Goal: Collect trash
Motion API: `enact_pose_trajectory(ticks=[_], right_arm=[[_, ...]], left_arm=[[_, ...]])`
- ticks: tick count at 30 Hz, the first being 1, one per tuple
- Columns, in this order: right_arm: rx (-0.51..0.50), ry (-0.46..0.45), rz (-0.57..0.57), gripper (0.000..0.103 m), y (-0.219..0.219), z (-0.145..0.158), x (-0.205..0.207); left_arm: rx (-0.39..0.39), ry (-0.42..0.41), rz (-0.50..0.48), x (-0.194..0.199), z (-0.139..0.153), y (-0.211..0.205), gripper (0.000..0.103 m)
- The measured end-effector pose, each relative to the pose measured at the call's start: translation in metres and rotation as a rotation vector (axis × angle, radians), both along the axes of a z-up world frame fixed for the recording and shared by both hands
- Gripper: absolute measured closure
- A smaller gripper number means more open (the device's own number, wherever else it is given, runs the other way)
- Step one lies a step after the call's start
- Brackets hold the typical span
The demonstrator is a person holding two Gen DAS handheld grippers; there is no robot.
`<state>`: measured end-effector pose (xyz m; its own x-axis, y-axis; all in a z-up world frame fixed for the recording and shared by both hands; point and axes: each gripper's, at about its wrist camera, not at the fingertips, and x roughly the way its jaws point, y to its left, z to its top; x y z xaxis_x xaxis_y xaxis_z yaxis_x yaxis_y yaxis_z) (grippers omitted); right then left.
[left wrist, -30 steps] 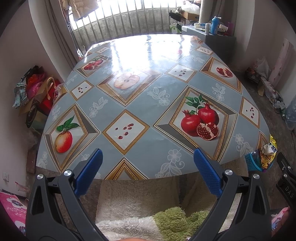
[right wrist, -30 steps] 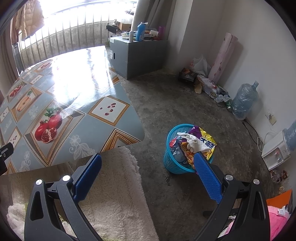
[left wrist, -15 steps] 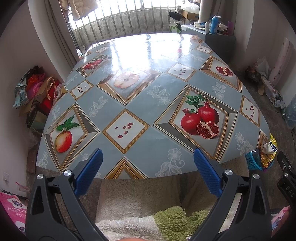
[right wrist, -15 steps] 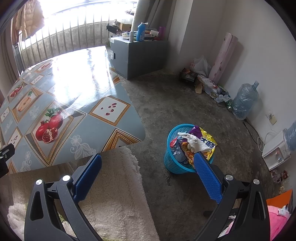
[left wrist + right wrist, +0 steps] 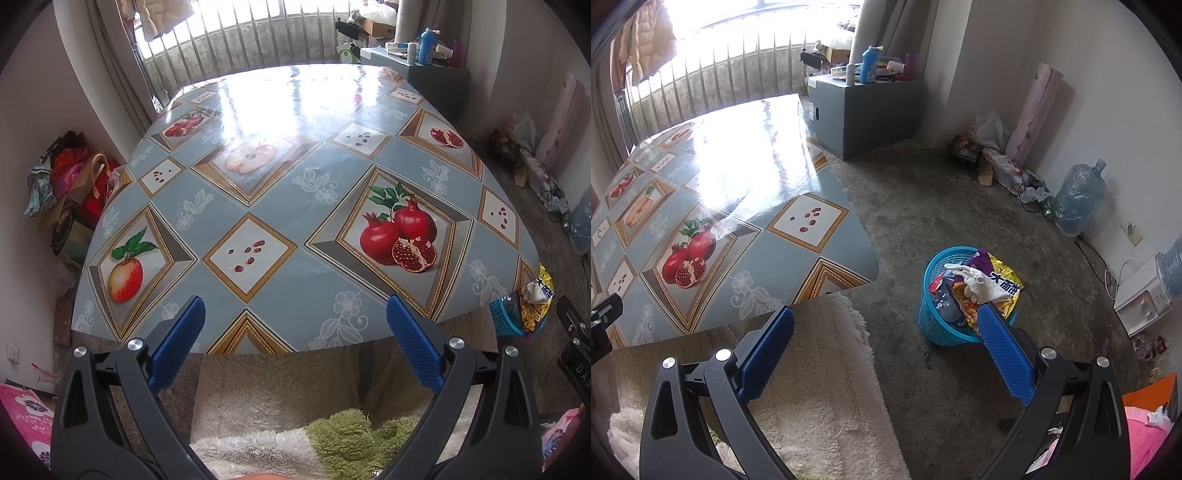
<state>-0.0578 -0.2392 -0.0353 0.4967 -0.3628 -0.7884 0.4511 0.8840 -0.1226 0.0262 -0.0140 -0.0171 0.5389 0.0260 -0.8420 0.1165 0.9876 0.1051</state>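
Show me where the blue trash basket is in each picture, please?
Left wrist view: the blue trash basket peeks out at the far right edge, just past the table's corner, mostly cut off.
Right wrist view: the same basket stands on the concrete floor, right of centre, full of wrappers, partly behind one blue pad of the right tongs.
Shared landmark: the yellow snack bag sticking out of it.
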Motion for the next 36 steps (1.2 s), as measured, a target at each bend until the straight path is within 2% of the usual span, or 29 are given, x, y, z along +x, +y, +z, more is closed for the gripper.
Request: enact_pose_trajectory(ticks=[15,36], right_arm=[[0.023,-0.012,-0.034,0.006,-0.011,-0.001,-0.010],[0.034,-0.033,-0.026,0.006,-0.011,0.001,-0.014]], left_arm=[[0.010,-0.003,-0.024,-0.002,0.002,-0.004,0.009],[0.020,-0.017,-0.026,-0.002,0.009,-0.005,0.009]])
